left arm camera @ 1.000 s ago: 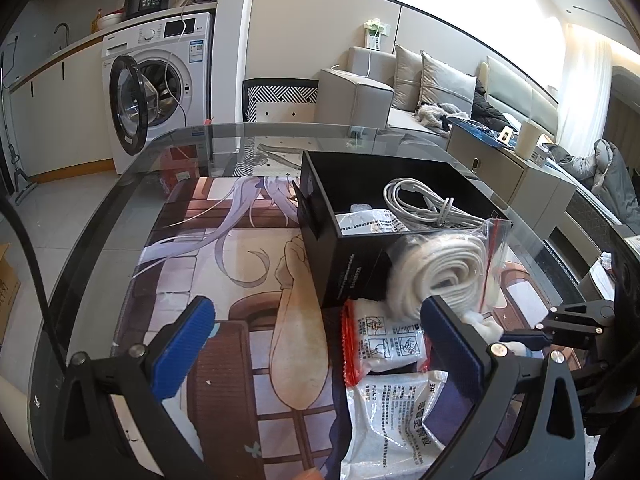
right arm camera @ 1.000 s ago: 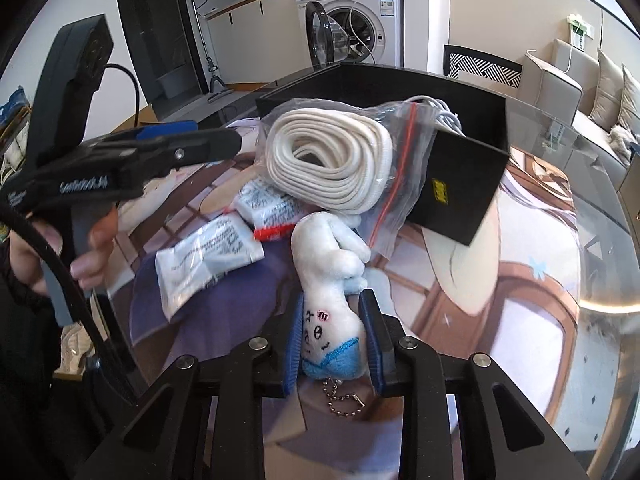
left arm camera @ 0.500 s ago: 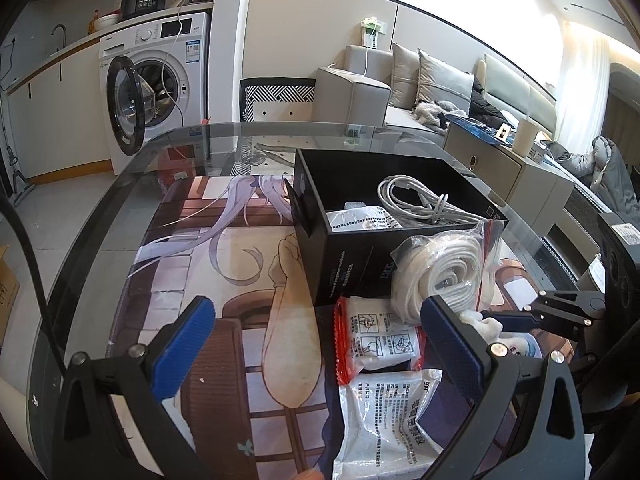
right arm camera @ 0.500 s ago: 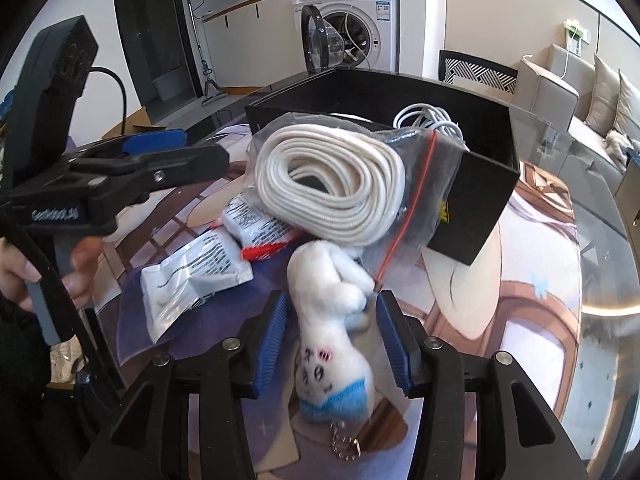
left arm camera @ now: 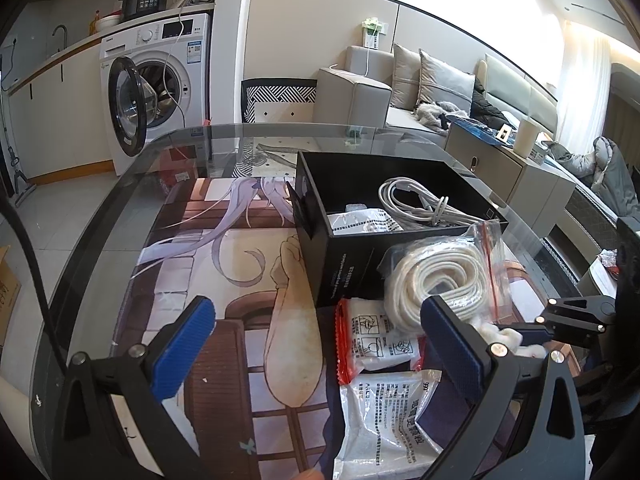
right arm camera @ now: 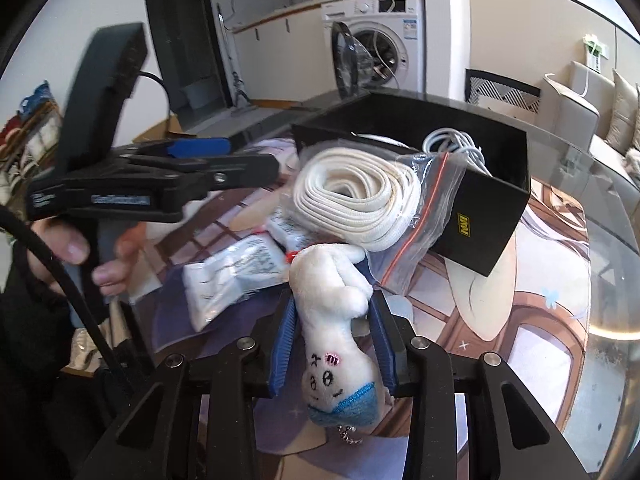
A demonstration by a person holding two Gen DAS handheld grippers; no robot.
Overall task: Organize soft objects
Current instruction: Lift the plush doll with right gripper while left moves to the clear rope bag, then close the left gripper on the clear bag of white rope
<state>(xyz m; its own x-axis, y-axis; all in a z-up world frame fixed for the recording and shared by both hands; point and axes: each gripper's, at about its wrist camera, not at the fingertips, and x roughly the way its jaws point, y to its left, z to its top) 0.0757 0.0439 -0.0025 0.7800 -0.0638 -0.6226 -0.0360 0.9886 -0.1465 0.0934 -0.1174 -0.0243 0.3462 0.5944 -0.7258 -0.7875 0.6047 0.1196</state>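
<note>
A white plush toy (right arm camera: 334, 328) with a blue collar and a keychain lies between the pads of my right gripper (right arm camera: 332, 320); the jaws close on its body. A bag of coiled white rope (right arm camera: 360, 192) leans against the black box (right arm camera: 492, 160); in the left wrist view the bag (left arm camera: 440, 280) stands in front of the box (left arm camera: 348, 264), which holds a grey cable (left arm camera: 420, 204) and a white packet. Two white packets (left arm camera: 380, 344) lie on the mat. My left gripper (left arm camera: 316, 344) is wide open and empty above the mat.
The glass table (left arm camera: 120, 216) carries an anime-print mat (left arm camera: 224, 264). A washing machine (left arm camera: 156, 88) with its door open stands beyond the far edge, and a sofa (left arm camera: 432, 88) at the back right. The left gripper also shows in the right wrist view (right arm camera: 160, 184), left of the packets.
My right gripper opened half a second ago and has now closed in on the plush toy again. The left gripper has drawn back a little and stays open.
</note>
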